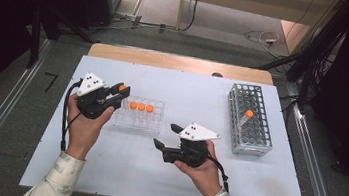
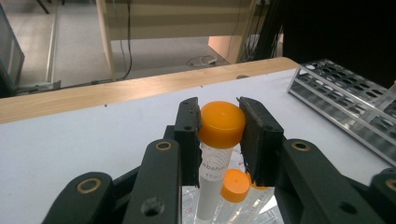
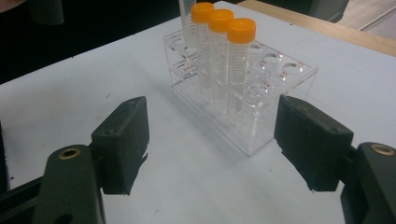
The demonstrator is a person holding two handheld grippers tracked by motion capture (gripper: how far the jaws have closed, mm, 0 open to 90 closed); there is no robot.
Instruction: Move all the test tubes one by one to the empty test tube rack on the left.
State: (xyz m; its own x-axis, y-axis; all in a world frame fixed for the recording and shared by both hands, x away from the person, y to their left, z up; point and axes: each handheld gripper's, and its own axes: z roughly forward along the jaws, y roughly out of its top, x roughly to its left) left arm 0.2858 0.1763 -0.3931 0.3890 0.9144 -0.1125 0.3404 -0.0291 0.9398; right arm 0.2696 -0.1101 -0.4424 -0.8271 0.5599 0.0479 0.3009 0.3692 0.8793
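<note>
Gripping the orange-capped tube point(image 2: 215, 154) by its cap, the left gripper point(image 1: 122, 91) had its jaws shut tight on either side of the lid, probably because the cap gives a firmer bite than the slick clear wall. The tube hung upright between the pads, just above the clear rack point(image 1: 155, 125) beside that gripper, where three more capped tubes point(image 3: 222, 56) stood in a row. Farther off to its right lay the metal rack point(image 1: 255, 144) with one tube point(image 1: 248, 115) already in it, likely the destination. The right gripper point(image 1: 167, 135) waited nearby, jaws spread wide and holding nothing.
</note>
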